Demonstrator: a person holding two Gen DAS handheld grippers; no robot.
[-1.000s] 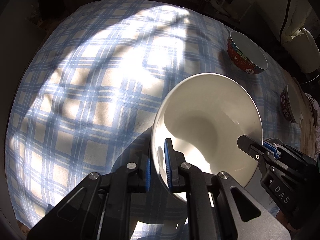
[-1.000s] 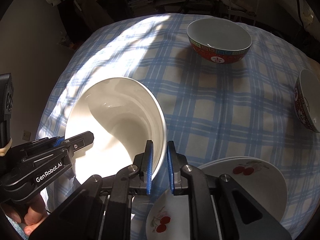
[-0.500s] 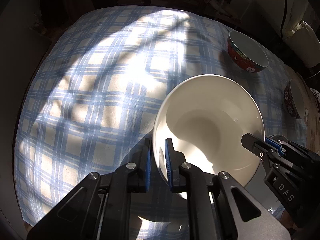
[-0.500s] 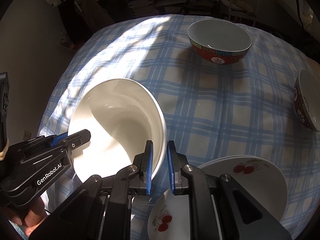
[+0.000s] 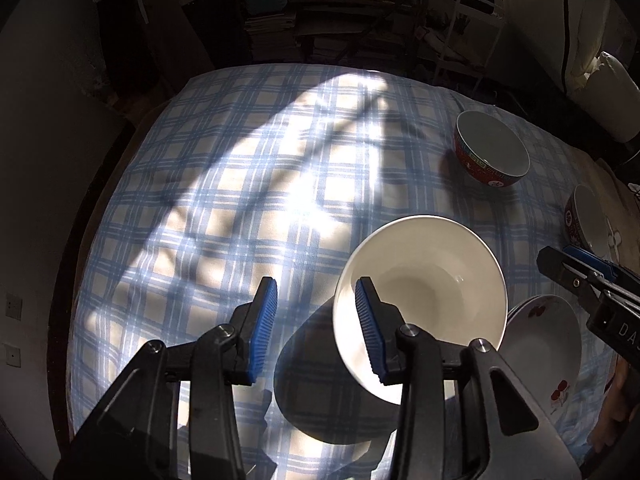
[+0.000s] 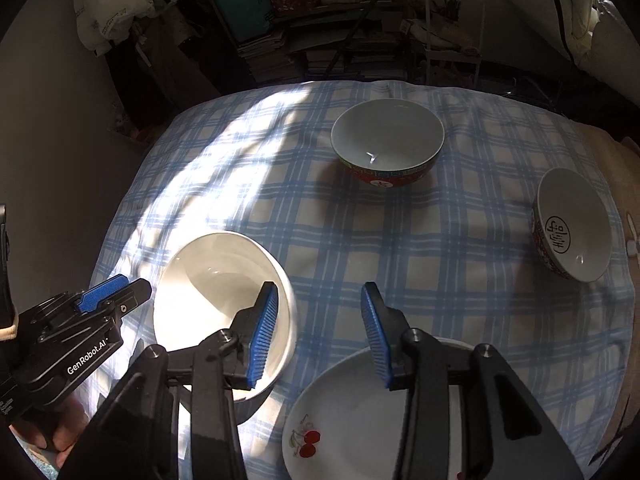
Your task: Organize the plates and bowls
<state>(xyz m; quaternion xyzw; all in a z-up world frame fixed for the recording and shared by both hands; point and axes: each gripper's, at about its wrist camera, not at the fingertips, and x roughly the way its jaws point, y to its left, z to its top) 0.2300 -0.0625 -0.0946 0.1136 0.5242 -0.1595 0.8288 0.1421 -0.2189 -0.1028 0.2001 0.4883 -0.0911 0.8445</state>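
Blue plaid tablecloth (image 6: 460,264) covers tabletop; white bowl (image 6: 224,300) sits near its front-left edge, cherry plate (image 6: 360,408) beside it at front edge; left gripper (image 5: 316,320) and right gripper (image 6: 320,328) both spread wide, gripping nothing

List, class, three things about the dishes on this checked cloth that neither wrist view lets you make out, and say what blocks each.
1. White bowl: its base, hidden by its own wall and the right tongs.
2. Cherry plates: how many are stacked, since the tong arms cover them and the right view's bottom edge cuts them.
3. Far red bowl: its rim pattern is too small in the left view.
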